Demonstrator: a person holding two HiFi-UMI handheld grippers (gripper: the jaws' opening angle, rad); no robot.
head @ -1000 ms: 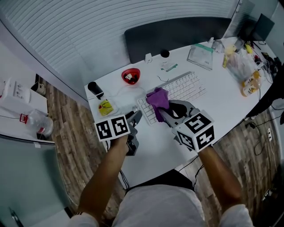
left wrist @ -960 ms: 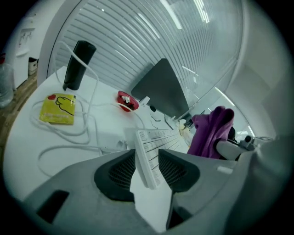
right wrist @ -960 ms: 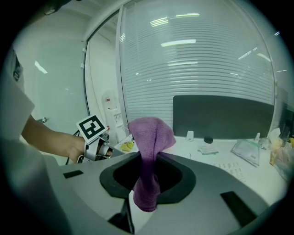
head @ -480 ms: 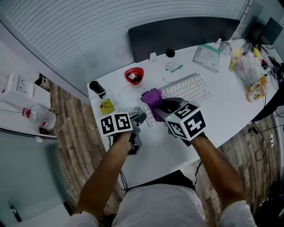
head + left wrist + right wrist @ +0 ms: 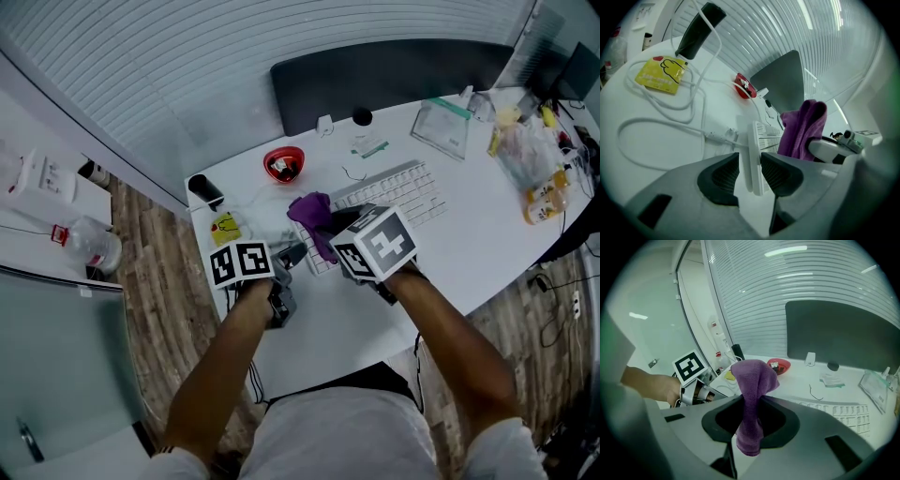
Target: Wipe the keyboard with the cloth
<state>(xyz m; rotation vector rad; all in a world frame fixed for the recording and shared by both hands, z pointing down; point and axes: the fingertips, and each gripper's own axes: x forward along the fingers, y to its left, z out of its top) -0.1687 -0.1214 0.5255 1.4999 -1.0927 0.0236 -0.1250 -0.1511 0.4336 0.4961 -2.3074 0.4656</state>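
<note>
The white keyboard [image 5: 398, 190] lies slantwise on the white table [image 5: 469, 244]. My right gripper [image 5: 330, 230] is shut on the purple cloth [image 5: 307, 211], which sticks up from the jaws over the keyboard's left part. The right gripper view shows the cloth [image 5: 752, 380] pinched in the right gripper [image 5: 751, 420], with the keyboard [image 5: 839, 411] lower right. My left gripper [image 5: 292, 253] is at the keyboard's left end. Seen from the left gripper [image 5: 750, 173], the keyboard's end [image 5: 757, 140] stands between the pads, with the cloth [image 5: 804, 126] beyond it.
A red bowl [image 5: 282, 163], a yellow packet [image 5: 223, 228], a black device [image 5: 204, 189] and a looping white cable [image 5: 661, 126] lie left of the keyboard. A clear stand [image 5: 441, 122] and bags [image 5: 530, 159] sit far right. A dark chair back [image 5: 394, 75] stands behind.
My right gripper has carried the cloth leftward along the keyboard toward its left end. The left gripper has stayed at the keyboard's end.
</note>
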